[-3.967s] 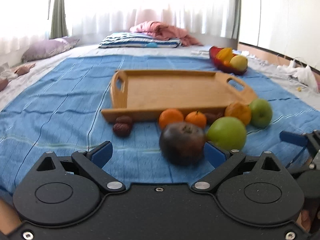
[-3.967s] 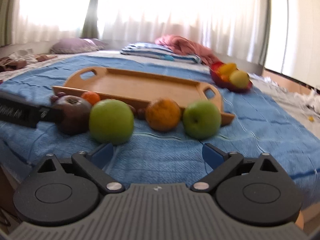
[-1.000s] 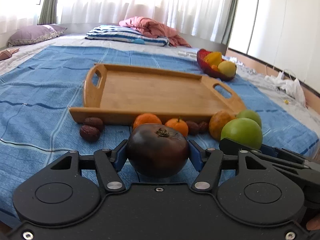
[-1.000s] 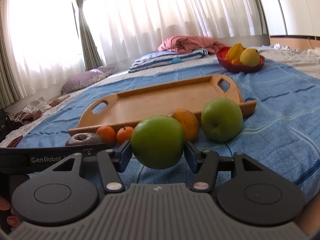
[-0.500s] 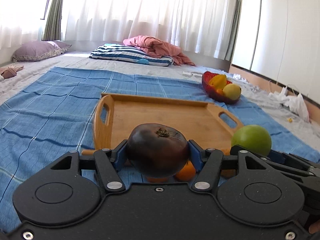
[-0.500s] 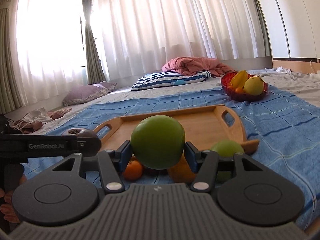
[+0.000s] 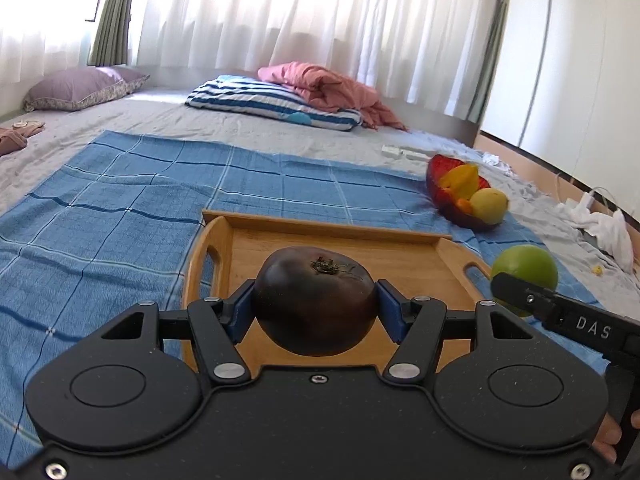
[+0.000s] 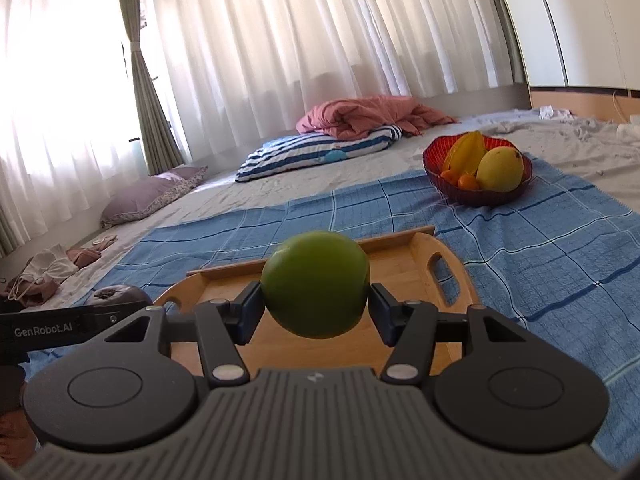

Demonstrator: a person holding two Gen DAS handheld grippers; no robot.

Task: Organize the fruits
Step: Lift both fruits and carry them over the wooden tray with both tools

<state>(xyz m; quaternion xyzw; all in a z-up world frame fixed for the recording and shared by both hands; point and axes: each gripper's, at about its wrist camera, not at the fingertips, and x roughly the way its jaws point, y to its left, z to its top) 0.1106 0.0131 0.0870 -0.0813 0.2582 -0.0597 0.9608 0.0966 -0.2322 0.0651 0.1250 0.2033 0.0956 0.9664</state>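
- The left gripper (image 7: 316, 312) has its fingers (image 7: 240, 314) closed on the flanks of a dark tomato (image 7: 315, 300), stem up. Gripping across the widest part should keep a round, soft fruit from rolling out, and the squeeze looks just firm enough to carry it.
- The right gripper (image 8: 315, 312) holds a green apple (image 8: 315, 284) the same way, its fingers (image 8: 251, 316) pressed to both sides at mid-height.
- Just beyond and below both sets of fingers lies the tray (image 7: 412, 268), on a blue cloth (image 7: 120, 208) spread over a bed. Both fruits hang above it, which I judge to be the carry step before setting them down inside.
- The visible tray floor is bare, so either fruit has room; lowering them apart would keep them from knocking together.
- Further off, to the right of the fingers, a red bowl (image 8: 480, 196) holds starfruit, a yellow fruit and small oranges, well apart from the tray.
- Farthest are a striped pillow (image 7: 272, 104), a pink blanket (image 7: 324, 84) and curtains.
- The left view shows the apple to the right of its fingers, partly behind the other gripper's arm; the right view shows only the top of the tomato to the left, behind the other arm.
- The right view shows the bowl's contents more clearly. Neither shows the tray's near edge or what lies before it.
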